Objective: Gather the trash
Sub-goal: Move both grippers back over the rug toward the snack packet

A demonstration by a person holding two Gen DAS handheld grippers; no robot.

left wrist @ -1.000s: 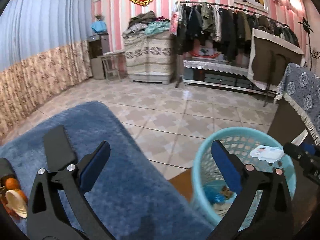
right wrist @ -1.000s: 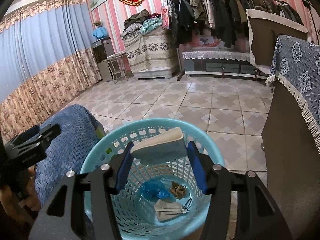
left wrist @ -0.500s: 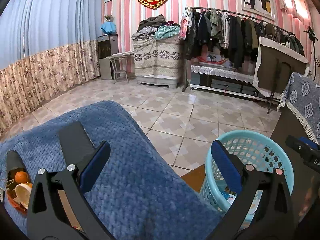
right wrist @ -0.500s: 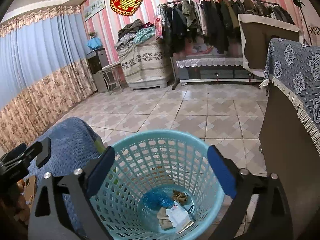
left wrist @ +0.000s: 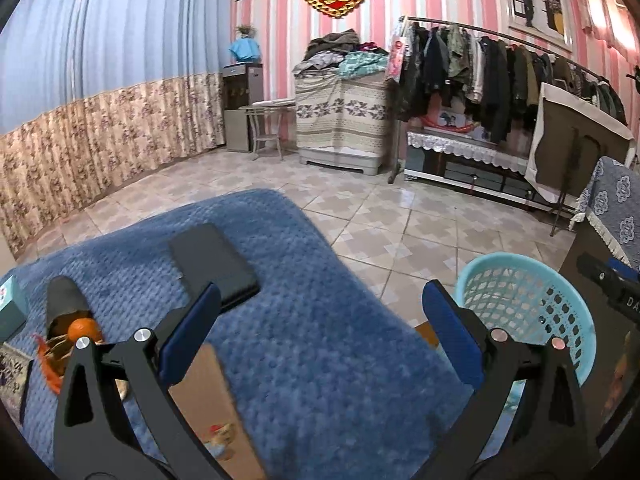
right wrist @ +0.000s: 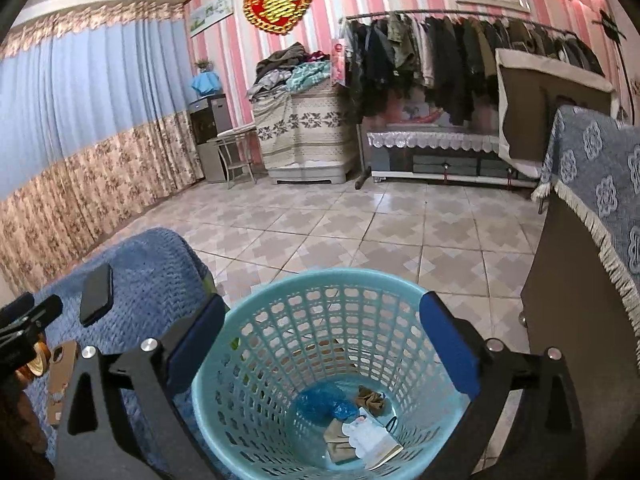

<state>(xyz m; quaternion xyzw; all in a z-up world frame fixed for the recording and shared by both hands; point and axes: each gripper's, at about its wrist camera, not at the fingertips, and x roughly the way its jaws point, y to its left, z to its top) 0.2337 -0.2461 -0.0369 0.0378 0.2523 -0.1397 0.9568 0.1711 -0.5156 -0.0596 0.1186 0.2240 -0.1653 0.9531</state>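
Observation:
A light blue plastic basket [right wrist: 328, 280] stands on the floor beside the blue-blanketed table [left wrist: 328, 360]. At its bottom lie a white packet [right wrist: 372, 440], a blue bag [right wrist: 324, 404] and a brown scrap [right wrist: 370, 396]. My right gripper [right wrist: 322, 344] hangs open above the basket's mouth with nothing between its pads. My left gripper [left wrist: 320, 334] is open and empty over the blanket, left of the basket [left wrist: 528, 312]. Under its left finger lies a brown cardboard piece [left wrist: 208, 408]. An orange [left wrist: 82, 326] sits among wrappers at the far left.
A black phone [left wrist: 214, 260] lies on the blanket ahead of the left gripper, and a teal box [left wrist: 10, 308] is at the left edge. A dark cabinet with a patterned cloth [right wrist: 592, 208] stands right of the basket. Tiled floor lies beyond.
The right gripper opened and the packet it held dropped into the basket. The left gripper swung left over the blanket, bringing the phone and the cardboard into view.

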